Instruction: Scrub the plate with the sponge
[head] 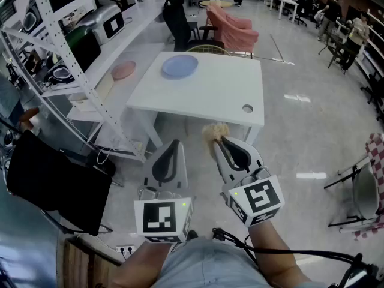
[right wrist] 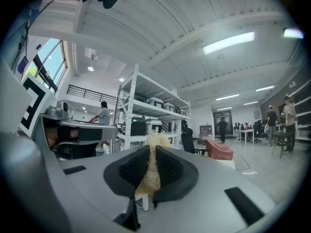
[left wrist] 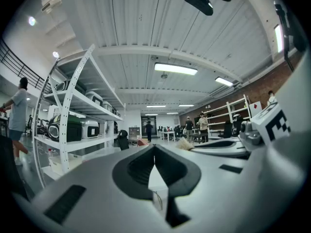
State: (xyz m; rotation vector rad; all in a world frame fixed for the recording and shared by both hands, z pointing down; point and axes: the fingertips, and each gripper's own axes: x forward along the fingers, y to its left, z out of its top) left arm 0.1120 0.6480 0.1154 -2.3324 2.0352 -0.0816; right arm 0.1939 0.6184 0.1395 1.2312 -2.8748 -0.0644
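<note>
both pairs of tongs were held low in front of the person, over the floor (head: pixel 300 131) and short of the white worktop (head: pixel 210 92), not reaching it. the left tongs (head: pixel 175 143) were pressed together at the tips, and the left gripper view showed nothing between them. the right tongs (head: pixel 218 140), just beside the left pair, pinched the sponge (head: pixel 210 131), a pale straw-coloured tuft of coarse fibres. in the right gripper view the fibres filled the slit between the two dark pads and stuck out past the tips at the far end and below the pads at the near end.

the plate (head: pixel 179 66), round and light blue, lay flat on the far left part of the worktop, near its back edge and well apart from both tongs. to the left of the worktop stood a white shelving rack (head: pixel 78 71), and on one of its lower shelves lay a pink dish (head: pixel 123 70), near the plate but not on the same surface. behind the worktop stood a black chair (head: pixel 178 17) and, to its right, a pink armchair (head: pixel 237 30).
</note>
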